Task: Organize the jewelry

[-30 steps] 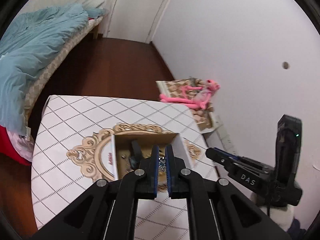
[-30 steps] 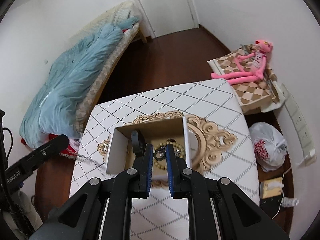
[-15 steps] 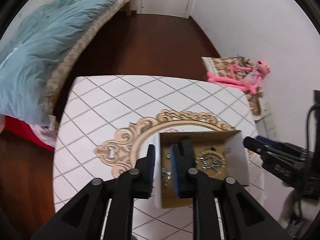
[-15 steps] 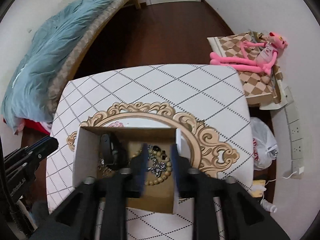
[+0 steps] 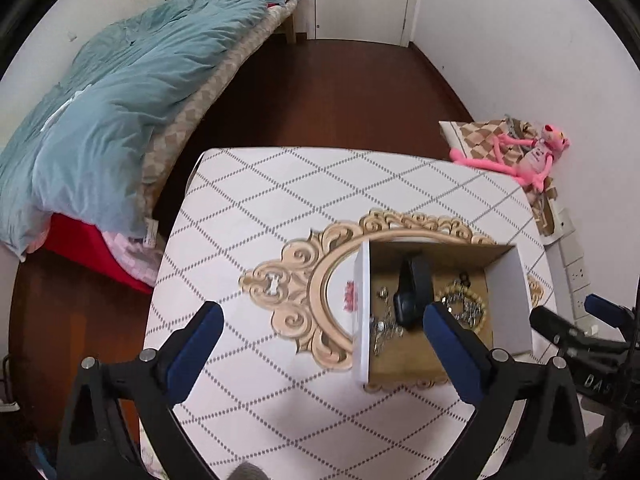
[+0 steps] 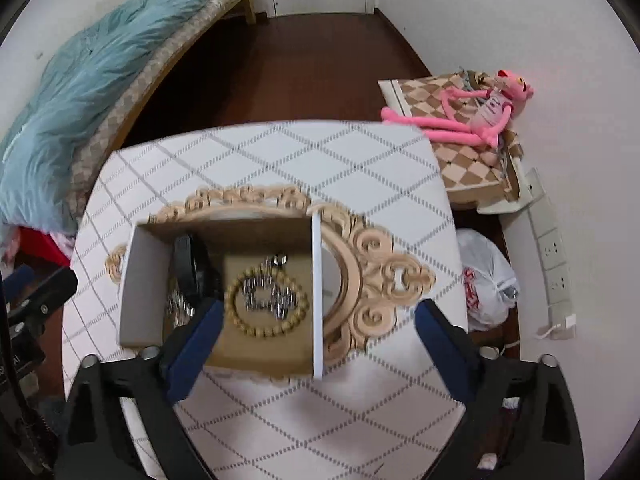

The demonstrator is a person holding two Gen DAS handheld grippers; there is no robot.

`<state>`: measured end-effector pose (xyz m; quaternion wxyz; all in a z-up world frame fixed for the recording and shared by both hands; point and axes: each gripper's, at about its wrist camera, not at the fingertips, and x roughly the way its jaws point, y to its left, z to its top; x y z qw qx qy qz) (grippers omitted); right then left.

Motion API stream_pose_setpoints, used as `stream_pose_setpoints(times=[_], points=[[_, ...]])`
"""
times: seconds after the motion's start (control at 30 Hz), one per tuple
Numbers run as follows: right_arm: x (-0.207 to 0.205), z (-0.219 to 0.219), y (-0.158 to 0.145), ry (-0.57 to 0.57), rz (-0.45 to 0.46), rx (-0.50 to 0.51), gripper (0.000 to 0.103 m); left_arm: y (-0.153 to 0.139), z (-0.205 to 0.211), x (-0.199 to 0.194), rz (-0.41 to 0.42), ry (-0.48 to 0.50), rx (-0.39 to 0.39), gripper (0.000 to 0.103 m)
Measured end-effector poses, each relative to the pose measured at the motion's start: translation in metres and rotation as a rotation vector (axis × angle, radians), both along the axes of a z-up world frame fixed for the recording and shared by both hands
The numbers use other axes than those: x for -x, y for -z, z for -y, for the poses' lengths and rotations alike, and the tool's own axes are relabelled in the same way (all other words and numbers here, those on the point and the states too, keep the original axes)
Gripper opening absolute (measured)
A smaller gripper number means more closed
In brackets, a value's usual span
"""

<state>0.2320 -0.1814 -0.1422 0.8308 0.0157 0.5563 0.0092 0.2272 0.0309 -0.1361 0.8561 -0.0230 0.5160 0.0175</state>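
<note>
Left wrist view shows the left gripper [image 5: 320, 320] with its jaws opening wide and nothing between the pads; its right finger [image 5: 452, 344] overlaps the open box [image 5: 362, 312], while its left finger [image 5: 196, 340] hangs over the bare patterned table [image 5: 280, 184]. Right wrist view shows the right gripper [image 6: 316, 328] with jaws likewise opening and empty; its left finger [image 6: 192, 344] sits over the near left part of the box [image 6: 142, 280], and its right finger [image 6: 440, 344] lies outside the box wall, over the table's gold ornament [image 6: 384, 276]. The jewelry lies inside the box: a beaded bracelet [image 6: 266, 304] just ahead of the right gripper's left fingertip, silver chain pieces [image 6: 268, 296] heaped inside its ring, and a black watch [image 6: 192, 264] ahead of that same finger, against the left side. The step in hand appears to be selecting a first piece. To do it well, one gripper should be centred over a single item before descending, with both fingers inside the box walls, so that neither pad catches cardboard; the tangled chains are best avoided until the bracelet is lifted clear. The bracelet lies flat as a closed loop, without a marked long axis. The watch's long axis runs away from the fingers, toward the far wall of the box.
</note>
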Motion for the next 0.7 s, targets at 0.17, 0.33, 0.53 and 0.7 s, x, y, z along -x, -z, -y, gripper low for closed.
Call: stream_pose_setpoints(times=[0.17, 0.33, 0.53, 0.7], points=[[0.024, -0.005, 0.002, 0.001, 0.002, 0.021, 0.102, -0.005, 0.006, 0.016, 0.002, 0.002, -0.018, 0.102], [0.047, -0.003, -0.018, 0.01, 0.037, 0.025, 0.102, -0.024, 0.01, 0.034, 0.028, 0.012, -0.012, 0.102], [0.079, 0.001, -0.057, 0.026, 0.117, 0.039, 0.102, -0.06, 0.014, 0.068, 0.083, 0.021, 0.001, 0.102], [0.113, 0.005, -0.097, 0.038, 0.19, 0.047, 0.102, -0.093, 0.021, 0.096, 0.132, 0.041, -0.019, 0.102]])
